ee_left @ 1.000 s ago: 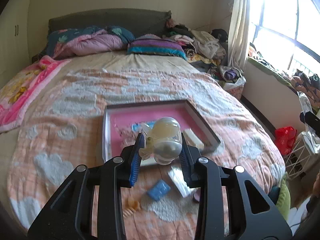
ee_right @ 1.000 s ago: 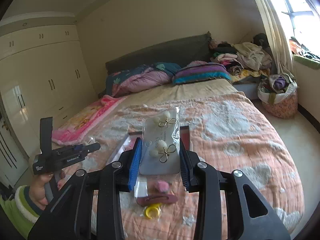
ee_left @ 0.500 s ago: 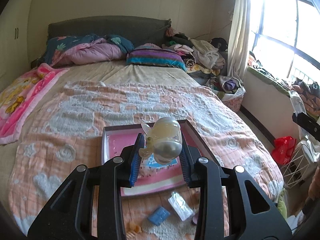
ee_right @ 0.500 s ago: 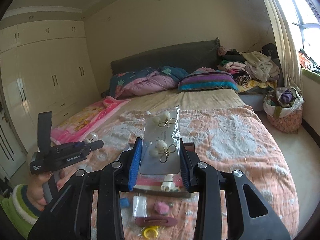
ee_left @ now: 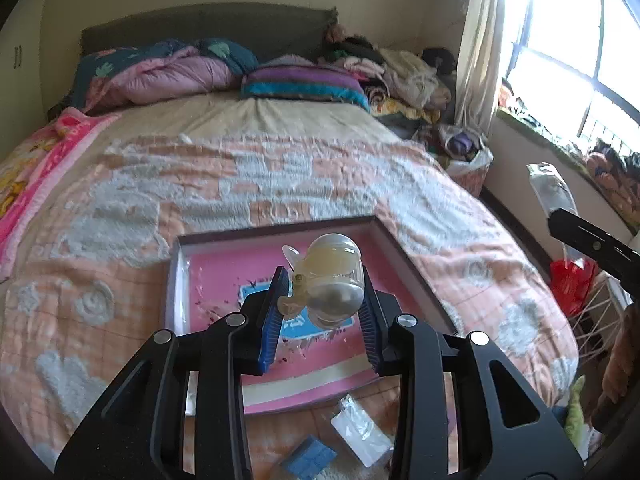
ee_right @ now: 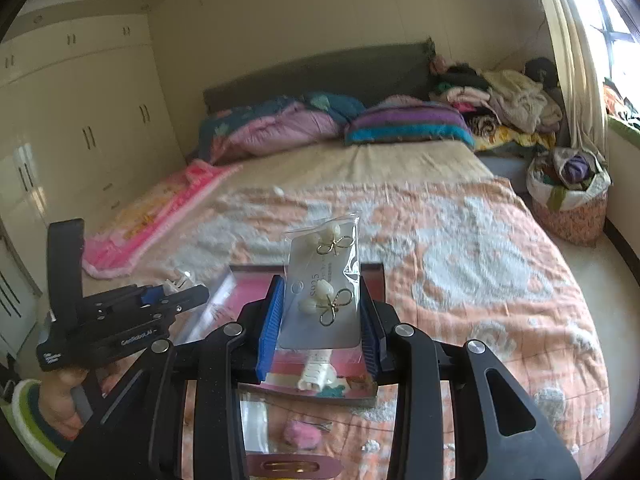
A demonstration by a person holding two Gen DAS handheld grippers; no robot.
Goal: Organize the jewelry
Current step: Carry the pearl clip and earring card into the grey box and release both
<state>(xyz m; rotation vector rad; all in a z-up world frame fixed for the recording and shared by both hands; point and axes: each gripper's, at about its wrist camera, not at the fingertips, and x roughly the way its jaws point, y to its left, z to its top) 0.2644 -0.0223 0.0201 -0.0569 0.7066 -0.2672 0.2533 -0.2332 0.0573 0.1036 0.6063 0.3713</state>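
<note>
The left gripper [ee_left: 322, 314] clamps a translucent hair claw clip [ee_left: 330, 280] above the pink-lined tray [ee_left: 224, 276] on the bed's peach blanket [ee_left: 280, 188]. The right gripper [ee_right: 320, 320] pinches a clear earring packet [ee_right: 322, 284] over that tray; pillows [ee_right: 408, 124] lie beyond.

Bare blanket [ee_left: 280, 184] beyond walled tray [ee_left: 404, 256]

Both wrist cams sit behind their gripper, high over the bed's foot end, facing the headboard [ee_left: 208, 20]. Left gripper [ee_left: 322, 312] cam tilts down onto the tray [ee_left: 412, 264]; right gripper [ee_right: 320, 316] cam looks flatter. Shared: tray, bed, pillows, window side.
</note>
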